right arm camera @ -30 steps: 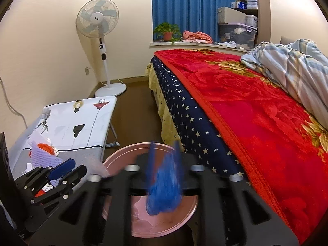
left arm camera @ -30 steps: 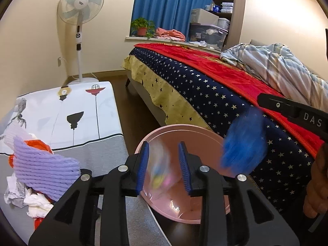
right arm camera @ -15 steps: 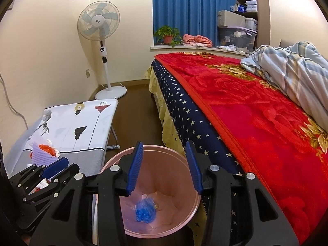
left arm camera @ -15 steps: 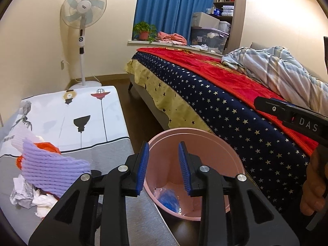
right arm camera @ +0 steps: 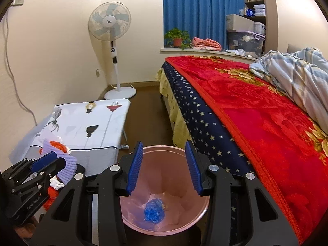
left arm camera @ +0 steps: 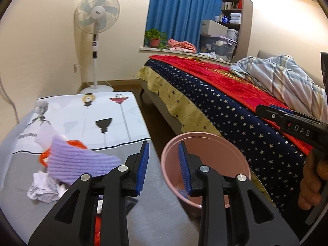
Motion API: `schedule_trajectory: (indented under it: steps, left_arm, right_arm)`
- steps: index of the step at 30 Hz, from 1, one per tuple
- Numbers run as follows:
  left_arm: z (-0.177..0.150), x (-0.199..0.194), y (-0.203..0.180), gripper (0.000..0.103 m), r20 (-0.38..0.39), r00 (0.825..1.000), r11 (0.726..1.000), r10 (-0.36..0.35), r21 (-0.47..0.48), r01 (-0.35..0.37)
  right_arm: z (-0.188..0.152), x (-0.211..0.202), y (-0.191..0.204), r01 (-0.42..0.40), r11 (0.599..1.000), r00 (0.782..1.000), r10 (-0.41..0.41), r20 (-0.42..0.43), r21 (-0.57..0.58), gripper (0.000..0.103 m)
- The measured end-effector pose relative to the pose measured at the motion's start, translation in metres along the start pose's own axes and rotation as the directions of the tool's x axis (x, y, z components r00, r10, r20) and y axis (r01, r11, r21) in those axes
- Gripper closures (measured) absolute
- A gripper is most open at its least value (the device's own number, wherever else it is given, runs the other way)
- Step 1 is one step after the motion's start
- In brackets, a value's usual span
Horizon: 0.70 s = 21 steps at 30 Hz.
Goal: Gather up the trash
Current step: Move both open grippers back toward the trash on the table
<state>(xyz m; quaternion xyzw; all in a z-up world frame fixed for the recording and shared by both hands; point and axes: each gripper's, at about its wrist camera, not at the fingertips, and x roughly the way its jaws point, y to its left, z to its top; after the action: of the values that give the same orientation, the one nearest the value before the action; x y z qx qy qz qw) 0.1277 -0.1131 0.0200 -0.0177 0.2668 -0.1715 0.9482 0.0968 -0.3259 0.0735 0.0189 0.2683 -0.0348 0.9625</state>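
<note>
A pink bin (right arm camera: 164,188) stands on the floor between the table and the bed; a blue crumpled wad (right arm camera: 153,213) and pale wrappers lie in its bottom. My right gripper (right arm camera: 164,168) is open and empty above the bin. My left gripper (left arm camera: 164,168) is open and empty, over the table's edge beside the bin (left arm camera: 205,160). On the table lie a purple foam net (left arm camera: 78,162), an orange piece (left arm camera: 73,144) and crumpled white paper (left arm camera: 43,190). The left gripper also shows in the right wrist view (right arm camera: 41,164).
The low table (left arm camera: 82,119) has a white printed cover. The bed (right arm camera: 256,123) with a red blanket and starry skirt is on the right. A standing fan (right arm camera: 110,41) is by the far wall. Dark wood floor (right arm camera: 143,110) runs between table and bed.
The blue wad dropped from my right gripper into the bin, and a wrapper from the left gripper too. Both grippers are open. The left gripper has shifted left toward the table trash.
</note>
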Motion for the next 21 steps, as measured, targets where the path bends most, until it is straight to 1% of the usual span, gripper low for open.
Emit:
schedule_trajectory:
  steps: [5, 10, 14, 21]
  left_arm:
    - [-0.003, -0.015, 0.018, 0.073, 0.012, 0.999, 0.999, 0.035, -0.019, -0.035]
    - [-0.008, -0.027, 0.04, 0.073, 0.012, 0.997, 0.995, 0.081, -0.053, -0.08]
    - [-0.013, -0.031, 0.059, 0.073, 0.003, 0.992, 0.988, 0.123, -0.092, -0.122]
    - [-0.021, -0.03, 0.088, 0.073, -0.024, 0.98, 0.968, 0.198, -0.149, -0.2]
  right_arm:
    - [0.003, -0.006, 0.018, -0.045, 0.999, 0.999, 0.046, 0.023, -0.019, 0.061]
    - [-0.001, -0.001, 0.041, -0.107, 0.994, 0.994, 0.107, 0.013, -0.033, 0.062]
    - [-0.007, 0.008, 0.061, -0.156, 0.987, 0.988, 0.156, 0.004, -0.042, 0.062]
    - [-0.018, 0.027, 0.1, -0.25, 0.966, 0.968, 0.25, -0.015, -0.063, 0.063]
